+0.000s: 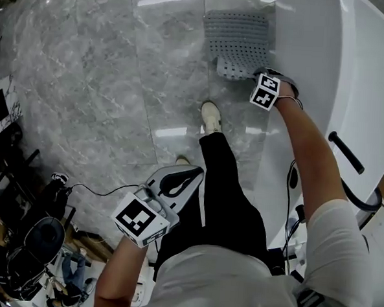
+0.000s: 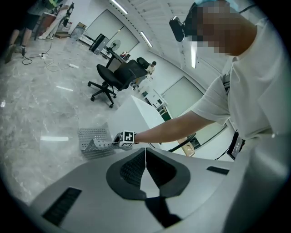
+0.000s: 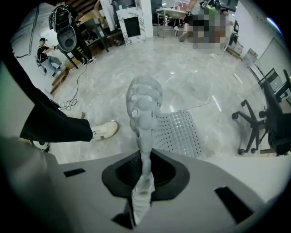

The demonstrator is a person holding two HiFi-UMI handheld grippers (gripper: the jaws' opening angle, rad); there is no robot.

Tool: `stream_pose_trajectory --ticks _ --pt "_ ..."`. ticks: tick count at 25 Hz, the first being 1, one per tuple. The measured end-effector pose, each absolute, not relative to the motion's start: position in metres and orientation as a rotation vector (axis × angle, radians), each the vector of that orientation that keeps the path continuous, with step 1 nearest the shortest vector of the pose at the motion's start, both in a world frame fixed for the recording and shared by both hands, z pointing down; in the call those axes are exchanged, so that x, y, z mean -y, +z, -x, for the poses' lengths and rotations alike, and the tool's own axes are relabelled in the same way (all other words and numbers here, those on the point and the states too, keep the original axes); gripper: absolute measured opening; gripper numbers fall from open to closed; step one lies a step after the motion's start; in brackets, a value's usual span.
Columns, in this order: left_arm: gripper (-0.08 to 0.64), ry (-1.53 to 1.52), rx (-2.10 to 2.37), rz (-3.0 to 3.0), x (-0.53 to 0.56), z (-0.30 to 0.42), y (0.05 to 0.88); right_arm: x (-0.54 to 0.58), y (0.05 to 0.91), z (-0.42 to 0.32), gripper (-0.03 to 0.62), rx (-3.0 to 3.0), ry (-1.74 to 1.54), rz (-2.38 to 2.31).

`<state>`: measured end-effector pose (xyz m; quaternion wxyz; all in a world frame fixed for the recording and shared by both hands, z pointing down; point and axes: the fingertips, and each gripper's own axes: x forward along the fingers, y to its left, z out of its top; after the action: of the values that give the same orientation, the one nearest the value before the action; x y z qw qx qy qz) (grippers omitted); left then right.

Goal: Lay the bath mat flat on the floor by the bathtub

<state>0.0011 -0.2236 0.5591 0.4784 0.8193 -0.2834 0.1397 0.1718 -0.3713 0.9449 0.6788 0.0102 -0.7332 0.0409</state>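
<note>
Beside the bathtub (image 1: 315, 53), the right claw (image 1: 260, 76) was clamped on the raised near edge of the bath mat (image 1: 241, 36), whose far part lay on the floor (image 1: 106, 79). The left claw (image 1: 189, 175) was closed and empty. The next move probably called for lowering that edge flat.

No words, numbers or brands are readable anywhere. The cubes on the left gripper (image 1: 192, 174), at 7 o'clock, and the right gripper (image 1: 260, 74), at 1 o'clock, show only black-and-white square patterns.

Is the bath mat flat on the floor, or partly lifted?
Partly lifted: the right gripper holds one edge of the bath mat raised; the rest lies on the floor.
</note>
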Motion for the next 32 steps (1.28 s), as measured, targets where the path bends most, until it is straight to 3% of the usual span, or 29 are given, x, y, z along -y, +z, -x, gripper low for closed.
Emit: stream_pose_trajectory --ticks 12,14,15,32 --pt "0.018 0.365 0.623 -1.989 0.173 -0.014 0.584 0.266 0.986 -0.195 0.097 1.623 0.202 -0.020" --pt "0.018 0.365 0.617 -1.993 0.166 -0.014 0.584 0.257 0.988 -0.199 0.082 1.622 0.219 -0.038" --pt "0.018 0.364 0.616 -1.996 0.164 -0.013 0.583 0.252 0.988 -0.200 0.038 1.624 0.231 -0.050" --pt "0.018 0.356 0.638 -2.118 0.128 0.004 0.536 0.189 0.937 -0.182 0.034 1.663 0.339 -0.148"
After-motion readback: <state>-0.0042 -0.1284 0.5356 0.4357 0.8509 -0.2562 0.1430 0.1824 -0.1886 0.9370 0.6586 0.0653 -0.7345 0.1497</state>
